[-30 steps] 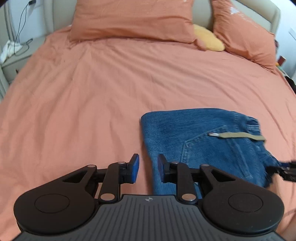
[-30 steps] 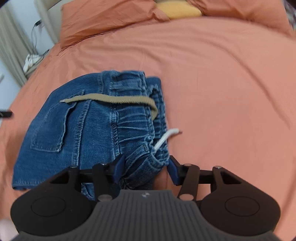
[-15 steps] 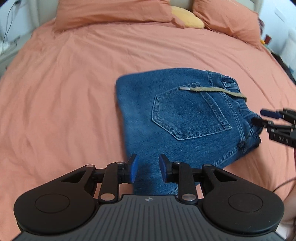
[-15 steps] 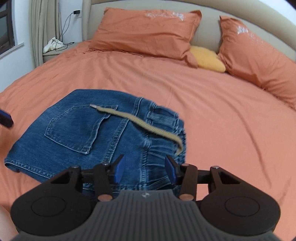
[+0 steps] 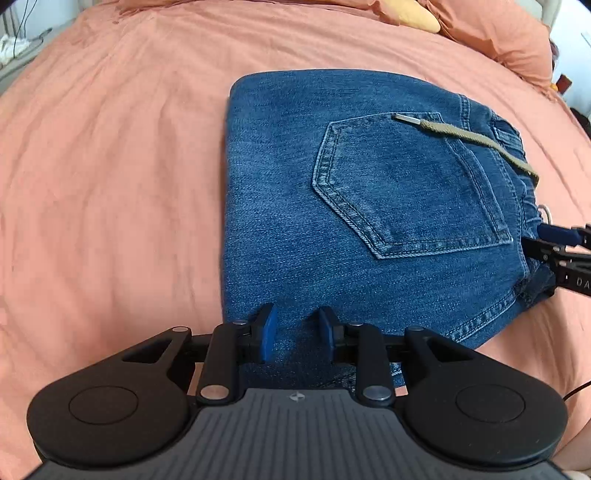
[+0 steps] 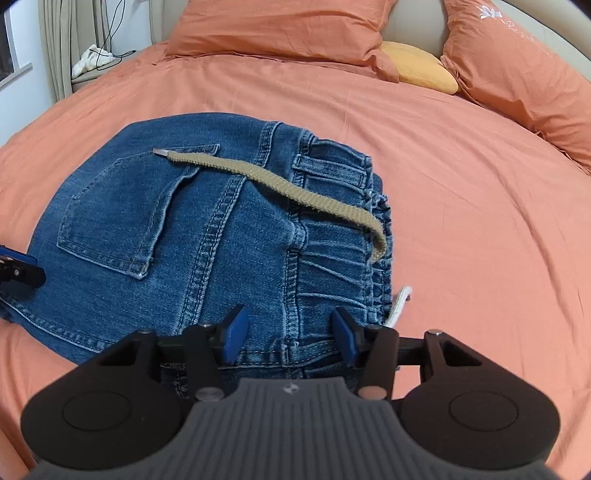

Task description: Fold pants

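The blue jeans [image 5: 332, 206] lie folded into a compact rectangle on the orange bed, back pocket up, with a tan drawstring [image 5: 476, 142] across the top. They also show in the right wrist view [image 6: 207, 240], with the drawstring [image 6: 280, 184] running to the waistband. My left gripper [image 5: 294, 334] is open, over the near folded edge. My right gripper [image 6: 290, 334] is open wider, over the waistband end. Its tip shows at the right of the left wrist view [image 5: 557, 243]. Neither holds cloth.
The orange bedsheet [image 5: 110, 184] spreads all around the jeans. Orange pillows [image 6: 280, 29] and a yellow cushion [image 6: 421, 66] lie at the headboard. A bedside table with white cloth and cables [image 6: 92, 59] stands at the far left.
Both grippers have let go of the jeans and drawn back over the near edges. The folded jeans now lie flat and still.
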A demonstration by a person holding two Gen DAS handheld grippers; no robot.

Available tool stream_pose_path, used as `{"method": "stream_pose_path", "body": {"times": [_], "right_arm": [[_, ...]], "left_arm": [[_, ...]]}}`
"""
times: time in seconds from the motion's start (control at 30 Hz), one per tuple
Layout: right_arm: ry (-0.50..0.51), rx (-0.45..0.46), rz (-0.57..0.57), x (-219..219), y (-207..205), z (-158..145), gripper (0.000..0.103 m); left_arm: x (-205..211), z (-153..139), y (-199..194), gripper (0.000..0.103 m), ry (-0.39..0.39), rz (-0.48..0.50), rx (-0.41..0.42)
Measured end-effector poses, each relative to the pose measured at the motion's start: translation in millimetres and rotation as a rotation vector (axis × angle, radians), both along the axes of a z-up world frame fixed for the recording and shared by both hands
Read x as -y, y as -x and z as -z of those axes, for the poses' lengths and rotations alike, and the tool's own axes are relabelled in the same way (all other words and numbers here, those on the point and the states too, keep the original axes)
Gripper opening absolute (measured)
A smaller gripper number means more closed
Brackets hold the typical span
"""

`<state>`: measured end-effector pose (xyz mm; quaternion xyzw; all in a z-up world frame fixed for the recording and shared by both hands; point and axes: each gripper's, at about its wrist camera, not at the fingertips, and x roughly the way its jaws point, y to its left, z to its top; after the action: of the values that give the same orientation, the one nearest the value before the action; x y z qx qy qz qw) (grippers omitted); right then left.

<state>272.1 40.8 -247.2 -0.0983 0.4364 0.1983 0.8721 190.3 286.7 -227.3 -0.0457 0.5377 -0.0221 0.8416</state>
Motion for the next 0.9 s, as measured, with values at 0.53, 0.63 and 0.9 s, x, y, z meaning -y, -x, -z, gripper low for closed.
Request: {"method": "stream_pose_path", "body": {"times": [0.53, 0.63, 0.9], "right_arm": [[-0.121, 0.086, 0.021, 26.2, 18.2, -142.5, 0.075], [-0.180, 0.172, 0.018, 35.9, 42.3, -189.5, 0.086], [-0.324, 0.316, 0.006, 62.0, 128.4, -242.2, 0.098]], "left_arm": [[15.6, -165.7, 65.6, 0.034, -0.108, -0.070, 0.353], [34.4, -203.2, 84.4, 0.034, -0.153, -0.105, 0.457], [87.8, -255.0, 153.1, 0.081, -0.225, -0.132, 0.644]]}}
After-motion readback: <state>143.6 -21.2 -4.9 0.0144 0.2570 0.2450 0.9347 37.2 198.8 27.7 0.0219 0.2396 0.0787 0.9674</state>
